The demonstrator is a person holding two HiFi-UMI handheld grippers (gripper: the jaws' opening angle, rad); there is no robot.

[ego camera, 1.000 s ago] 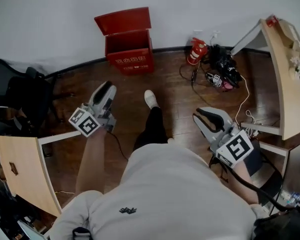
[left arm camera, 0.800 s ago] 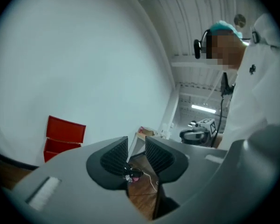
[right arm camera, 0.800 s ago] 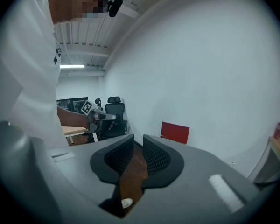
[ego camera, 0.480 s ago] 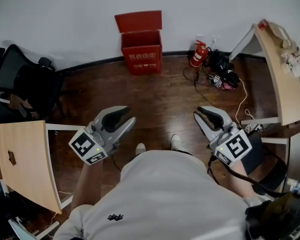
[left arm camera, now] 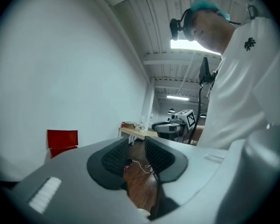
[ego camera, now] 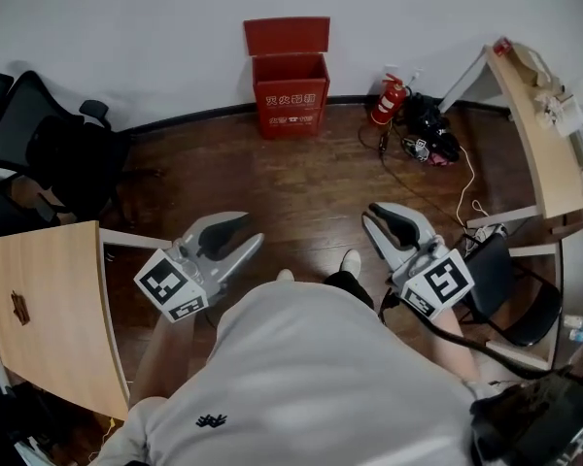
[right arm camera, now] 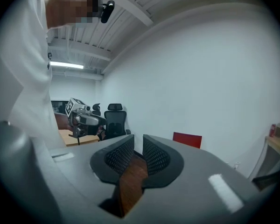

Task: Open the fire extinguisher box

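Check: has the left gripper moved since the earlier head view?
Yes. The left gripper has drawn back, farther from the red box; its jaws have just been closing, with nothing between them.

Left tool point(ego camera: 245, 229) just closing, empty, right tool point(ego camera: 371, 218) ajar

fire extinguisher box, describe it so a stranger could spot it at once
Follow the white wall at the far edge of the wooden floor. The fire extinguisher box stands against it, between the black office chair and the small red fire extinguisher. It is the only square red bin, lid raised against the wall, pale lettering on its front.
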